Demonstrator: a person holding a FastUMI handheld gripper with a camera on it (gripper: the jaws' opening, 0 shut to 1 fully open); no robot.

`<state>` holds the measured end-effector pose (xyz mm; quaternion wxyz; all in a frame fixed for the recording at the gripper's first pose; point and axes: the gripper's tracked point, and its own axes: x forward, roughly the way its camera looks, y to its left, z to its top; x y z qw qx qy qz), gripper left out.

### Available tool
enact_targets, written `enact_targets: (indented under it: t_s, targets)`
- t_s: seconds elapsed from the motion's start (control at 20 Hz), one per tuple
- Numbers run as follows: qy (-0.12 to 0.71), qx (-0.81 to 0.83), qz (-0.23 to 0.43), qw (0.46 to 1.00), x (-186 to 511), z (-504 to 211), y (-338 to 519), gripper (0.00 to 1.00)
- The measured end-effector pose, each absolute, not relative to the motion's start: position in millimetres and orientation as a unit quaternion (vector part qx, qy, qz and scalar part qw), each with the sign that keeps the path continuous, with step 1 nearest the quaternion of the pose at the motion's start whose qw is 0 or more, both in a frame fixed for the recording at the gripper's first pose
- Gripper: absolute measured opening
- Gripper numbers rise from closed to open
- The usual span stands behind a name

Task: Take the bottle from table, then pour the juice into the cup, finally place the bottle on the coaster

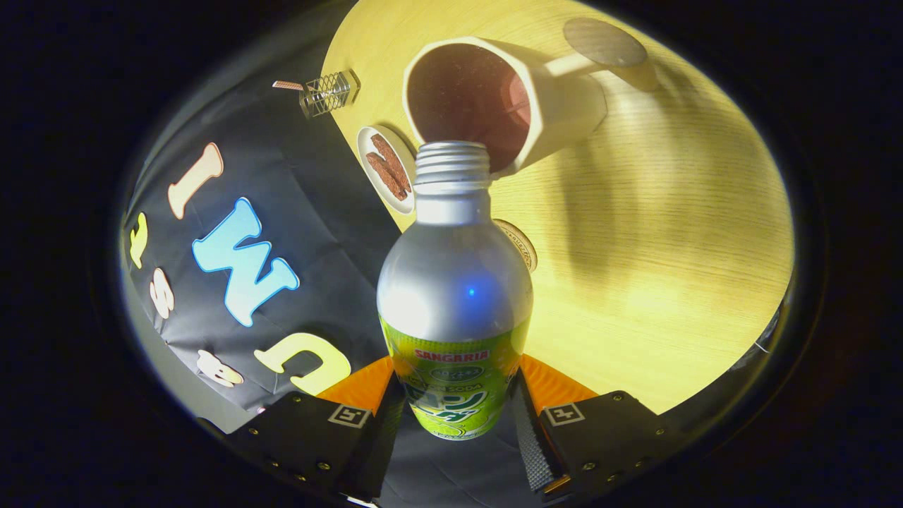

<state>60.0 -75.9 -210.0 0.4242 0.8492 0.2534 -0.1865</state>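
My gripper (455, 406) is clamped on the bottle (455, 296), one finger pressing each side of its green-labelled lower body. The bottle lies along my fingers, its silver shoulder and open threaded neck pointing ahead, tipped toward the cup (504, 99). The neck's mouth sits right at the cup's rim; I cannot tell whether they touch. The cup is white with a dark inside and a handle on its far side. Peeking from behind the bottle's shoulder is the round coaster (520, 243) on the wooden table (670, 247). Along the table's edge by the booth wall sits a small white dish (386, 168) holding brown pieces, and farther along that edge a little wire rack (328, 92).
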Motion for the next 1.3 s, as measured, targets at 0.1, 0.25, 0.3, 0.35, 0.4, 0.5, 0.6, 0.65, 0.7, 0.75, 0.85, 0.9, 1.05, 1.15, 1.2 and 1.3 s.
enact_targets:
  t_s: [0.1,0.25,0.3,0.35,0.4,0.5,0.6,0.65,0.7,0.75,0.85,0.9,1.05,1.15,1.2,1.3]
  targets:
    - [0.251,0.850,-0.188,0.423,59.0,-209.9,-78.7,0.74]
    - [0.249,0.851,-0.189,0.422,59.1,-210.4,-79.1,0.74]
    - [0.249,0.851,-0.190,0.422,59.4,-211.8,-79.3,0.74]
    - [0.248,0.850,-0.192,0.423,58.7,-212.2,-79.8,0.74]
    - [0.246,0.850,-0.195,0.424,60.1,-212.9,-80.4,0.74]
    - [0.246,0.844,-0.201,0.433,60.7,-216.3,-81.7,0.74]
    - [0.254,0.829,-0.208,0.453,59.6,-223.7,-78.9,0.74]
    - [0.258,0.820,-0.213,0.465,56.2,-226.9,-77.5,0.74]
    - [0.261,0.809,-0.219,0.479,54.3,-232.3,-77.6,0.74]
    - [0.268,0.797,-0.225,0.492,51.7,-236.9,-77.3,0.74]
    - [0.278,0.772,-0.238,0.520,46.6,-245.2,-77.2,0.74]
    - [0.281,0.759,-0.243,0.535,45.2,-249.8,-78.2,0.74]
    - [0.290,0.722,-0.257,0.573,40.7,-258.5,-81.1,0.74]
    - [0.292,0.694,-0.262,0.604,41.1,-261.1,-85.6,0.74]
    - [0.294,0.677,-0.265,0.621,39.8,-264.1,-85.9,0.74]
    - [0.298,0.641,-0.272,0.653,39.2,-268.3,-89.4,0.74]
